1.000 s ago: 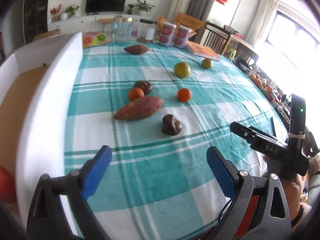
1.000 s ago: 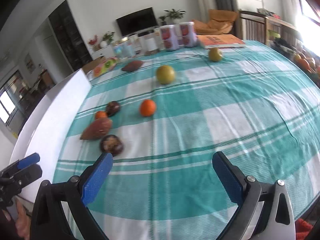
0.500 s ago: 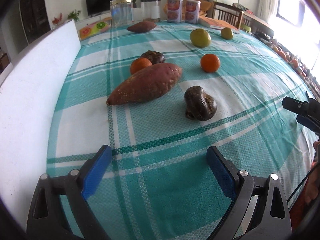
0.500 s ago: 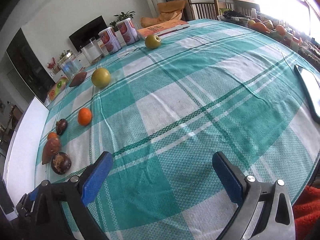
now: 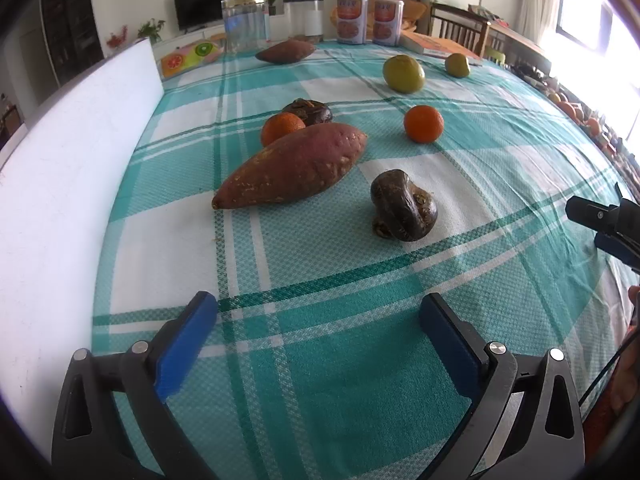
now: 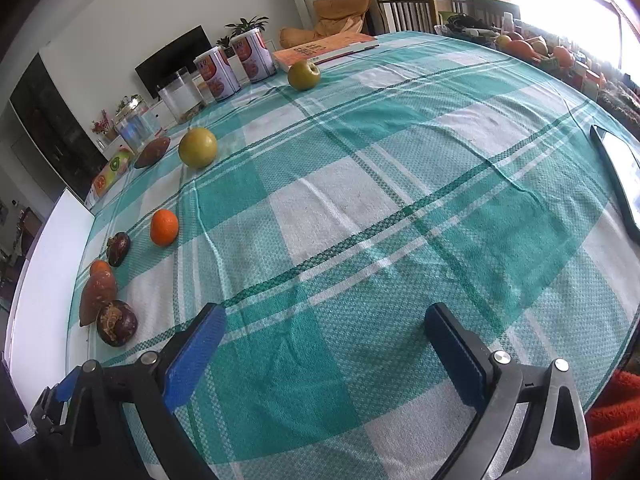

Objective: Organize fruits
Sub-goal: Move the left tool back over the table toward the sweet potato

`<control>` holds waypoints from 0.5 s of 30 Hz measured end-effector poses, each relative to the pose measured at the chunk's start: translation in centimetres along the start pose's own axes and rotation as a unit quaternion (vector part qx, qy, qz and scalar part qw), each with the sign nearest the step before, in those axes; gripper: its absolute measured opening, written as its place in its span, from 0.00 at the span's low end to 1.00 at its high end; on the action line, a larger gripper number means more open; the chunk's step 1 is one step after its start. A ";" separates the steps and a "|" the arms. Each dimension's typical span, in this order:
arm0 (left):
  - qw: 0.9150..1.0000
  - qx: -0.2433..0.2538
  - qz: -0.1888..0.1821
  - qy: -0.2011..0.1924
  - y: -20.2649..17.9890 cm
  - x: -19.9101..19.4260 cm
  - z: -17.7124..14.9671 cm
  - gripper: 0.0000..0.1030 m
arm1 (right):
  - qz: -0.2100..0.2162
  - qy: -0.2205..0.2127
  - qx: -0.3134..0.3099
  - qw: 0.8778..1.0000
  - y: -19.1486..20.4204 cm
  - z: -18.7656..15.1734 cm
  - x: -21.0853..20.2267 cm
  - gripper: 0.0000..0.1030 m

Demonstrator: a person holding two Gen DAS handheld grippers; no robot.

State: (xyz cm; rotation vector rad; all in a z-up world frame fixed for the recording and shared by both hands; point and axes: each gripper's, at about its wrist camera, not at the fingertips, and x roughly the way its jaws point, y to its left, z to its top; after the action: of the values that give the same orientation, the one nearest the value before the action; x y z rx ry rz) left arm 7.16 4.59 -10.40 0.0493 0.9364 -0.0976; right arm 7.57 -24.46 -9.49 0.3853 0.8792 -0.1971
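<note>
My left tongs are opening wide over bare checked tablecloth with nothing between the pads, and my right tongs also gape empty. Just beyond the left pair lies a dark wrinkled fruit beside a long sweet potato, with the white box wall at the left. Farther off sit two oranges, a second dark fruit, two green-yellow fruits and another sweet potato.
</note>
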 end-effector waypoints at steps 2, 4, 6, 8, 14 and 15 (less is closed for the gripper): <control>1.000 0.000 0.000 0.000 0.0 0.0 0.0 0.99 | 0.001 0.000 0.001 1.000 0.0 0.0 0.0 0.96; 1.000 0.000 0.000 0.000 0.0 0.0 0.0 0.99 | 0.004 0.000 0.004 1.000 -0.1 0.0 -0.1 0.96; 1.000 0.000 -0.001 0.000 0.0 0.0 0.0 0.99 | 0.009 -0.001 0.008 1.000 -0.3 0.0 -0.1 0.97; 1.000 0.000 -0.002 0.000 0.0 0.0 0.0 0.99 | 0.012 -0.002 0.011 1.000 -0.4 0.0 -0.2 0.97; 1.000 0.003 -0.010 0.002 0.2 0.1 0.0 0.99 | 0.011 -0.001 0.010 1.000 -0.3 -0.1 -0.2 0.97; 1.000 0.002 -0.018 0.002 0.3 0.0 0.0 0.99 | 0.011 -0.001 0.010 1.000 -0.3 0.0 -0.2 0.97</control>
State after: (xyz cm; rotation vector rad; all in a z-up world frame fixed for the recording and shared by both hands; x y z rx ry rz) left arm 7.22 4.88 -10.37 0.0360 0.9415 -0.1314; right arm 7.32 -24.70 -9.42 0.4134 0.8710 -0.1858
